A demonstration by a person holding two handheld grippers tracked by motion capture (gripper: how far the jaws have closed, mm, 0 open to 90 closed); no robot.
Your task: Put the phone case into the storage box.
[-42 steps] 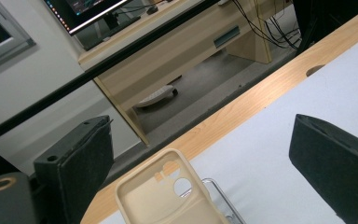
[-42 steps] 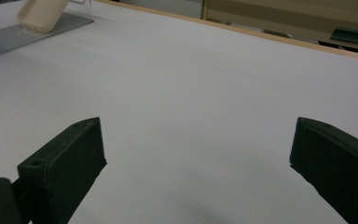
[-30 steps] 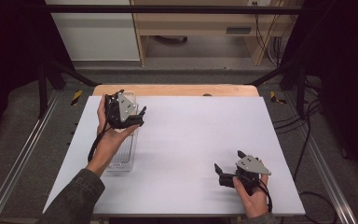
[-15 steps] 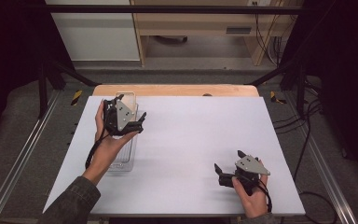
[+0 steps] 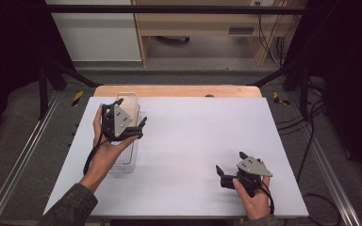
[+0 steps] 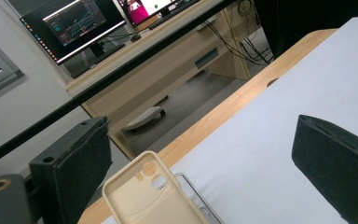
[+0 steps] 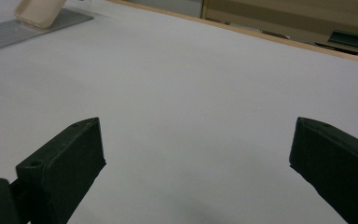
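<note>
Grippers are both observed with jaws spread wide and nothing between them. The left gripper (image 5: 139, 128) is held above the left rear part of the white table (image 5: 193, 141), over the near end of a clear tray (image 5: 125, 162) that lies lengthwise along the table's left side. A beige phone case (image 5: 128, 104) is seen at the tray's far end, close to the wooden back edge of the table; its camera cut-outs are visible in the left gripper view (image 6: 149, 196), where it appears between the two black jaws but beyond them, not touched by either. Whether the case rests flat or is propped up cannot be told.

The right gripper (image 5: 221, 176) is held low at the near right part of the table, well apart from the tray and case. In the right gripper view, bare table surface is seen between its jaws, and the case (image 7: 38, 11) appears far off at the upper left on the tray (image 7: 9, 33).
</note>
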